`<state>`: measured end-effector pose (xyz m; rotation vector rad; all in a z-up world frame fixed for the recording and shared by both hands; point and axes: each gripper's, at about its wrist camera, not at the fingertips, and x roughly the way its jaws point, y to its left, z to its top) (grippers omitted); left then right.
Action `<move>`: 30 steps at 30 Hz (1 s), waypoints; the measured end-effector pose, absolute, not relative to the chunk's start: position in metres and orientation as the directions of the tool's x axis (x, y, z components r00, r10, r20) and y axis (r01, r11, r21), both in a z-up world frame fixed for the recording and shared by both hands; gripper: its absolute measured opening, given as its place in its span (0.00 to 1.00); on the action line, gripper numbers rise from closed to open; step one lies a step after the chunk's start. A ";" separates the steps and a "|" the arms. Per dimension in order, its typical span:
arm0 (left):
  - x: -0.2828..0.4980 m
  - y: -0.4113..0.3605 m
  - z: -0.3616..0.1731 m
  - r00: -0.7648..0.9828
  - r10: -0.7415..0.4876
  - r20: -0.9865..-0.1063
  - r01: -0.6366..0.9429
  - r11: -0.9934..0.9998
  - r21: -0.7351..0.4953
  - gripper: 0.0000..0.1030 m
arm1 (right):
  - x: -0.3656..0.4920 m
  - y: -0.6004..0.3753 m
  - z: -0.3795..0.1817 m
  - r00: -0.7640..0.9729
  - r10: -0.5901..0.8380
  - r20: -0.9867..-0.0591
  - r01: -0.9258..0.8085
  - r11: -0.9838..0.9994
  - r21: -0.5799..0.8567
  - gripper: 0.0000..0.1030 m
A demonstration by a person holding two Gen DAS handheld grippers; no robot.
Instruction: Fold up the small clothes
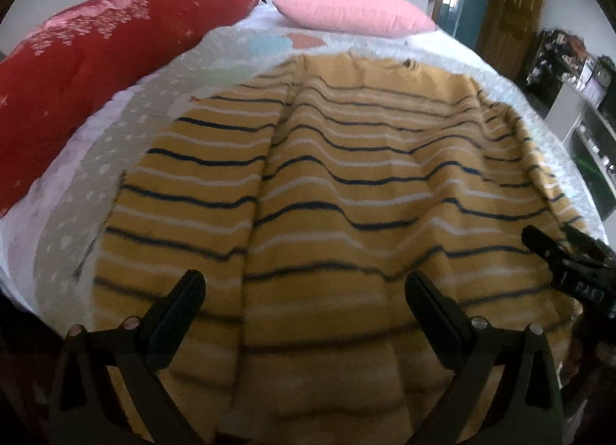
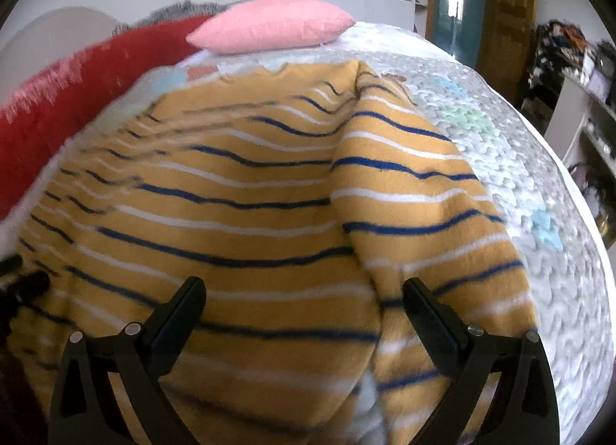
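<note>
Both your claws are spread as wide as they go with nothing in them: the left gripper and the right gripper each hang over the near hem of the striped yellow garment, pads clear of the cloth as far as I can tell.

The garment lies spread on the quilted bedspread, hem toward you, neckline up by the pink pillow. There's a lengthwise crease on each side, and in the right wrist view one side panel looks lapped over the body, so maybe the side folds are in. Hard to say for sure. It's still full length, so I'd guess the bottom-to-top fold is left.

Pose-wise, both hands tip steeply down and forward, side by side; your right claw pokes into the left view's edge. The red blanket sits well off to the left.
</note>
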<state>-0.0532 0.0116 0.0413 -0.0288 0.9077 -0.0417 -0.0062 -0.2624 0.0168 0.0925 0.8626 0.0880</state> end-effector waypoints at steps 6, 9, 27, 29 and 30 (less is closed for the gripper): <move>-0.089 0.019 0.070 0.660 -0.049 -0.750 0.034 0.999 -0.036 1.00 | -0.057 -0.260 0.062 0.755 0.077 -0.652 0.042 0.985 0.165 1.00; -0.104 0.019 0.083 0.682 -0.042 -0.730 0.028 0.999 -0.031 1.00 | -0.070 -0.262 0.080 0.770 0.090 -0.632 0.078 0.969 0.233 1.00; -0.099 0.086 0.076 0.676 -0.020 -0.737 -0.065 0.994 -0.087 1.00 | -0.090 -0.236 0.071 0.706 0.146 -0.693 -0.004 0.979 0.203 0.98; -0.083 0.104 0.069 0.681 0.032 -0.732 -0.105 0.993 -0.055 1.00 | -0.090 -0.239 0.072 0.715 0.131 -0.687 0.003 0.982 0.190 0.98; -0.069 0.116 0.062 0.666 0.033 -0.745 -0.121 0.991 -0.064 1.00 | -0.090 -0.240 0.071 0.718 0.124 -0.685 0.008 0.982 0.186 0.98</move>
